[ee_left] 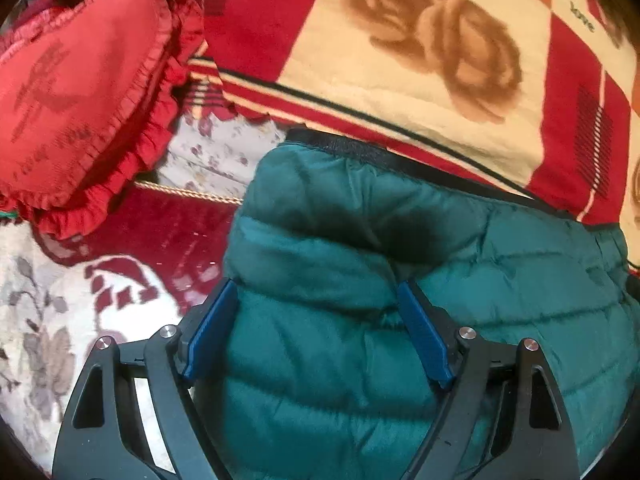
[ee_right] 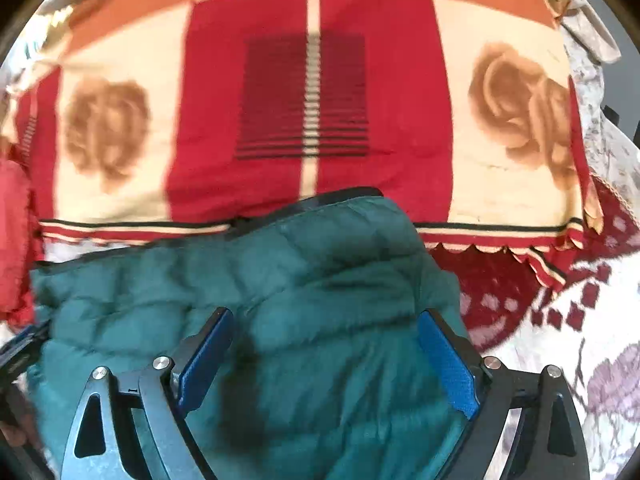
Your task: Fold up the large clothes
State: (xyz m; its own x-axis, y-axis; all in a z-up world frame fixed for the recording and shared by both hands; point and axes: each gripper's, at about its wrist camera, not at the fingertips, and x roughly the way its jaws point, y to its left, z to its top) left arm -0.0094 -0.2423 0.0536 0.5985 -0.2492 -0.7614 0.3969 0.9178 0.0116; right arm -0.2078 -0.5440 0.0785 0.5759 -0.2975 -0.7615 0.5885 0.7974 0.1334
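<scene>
While both wrist cams look down at the bed, the green puffer jacket point(ee_left: 420, 280) lies bunched on the bedding, its black-trimmed edge against the red-and-cream rose blanket point(ee_left: 420, 40). Left gripper point(ee_left: 318, 284) has its blue pads spread wide, with jacket fabric bulging up between them, not pinched. Right gripper point(ee_right: 326, 314) is the same deal, jaws apart over the jacket. A red heart pillow point(ee_left: 76, 100) sits off to the left, well apart from the jacket, on a floral bedspread point(ee_left: 36, 312).
</scene>
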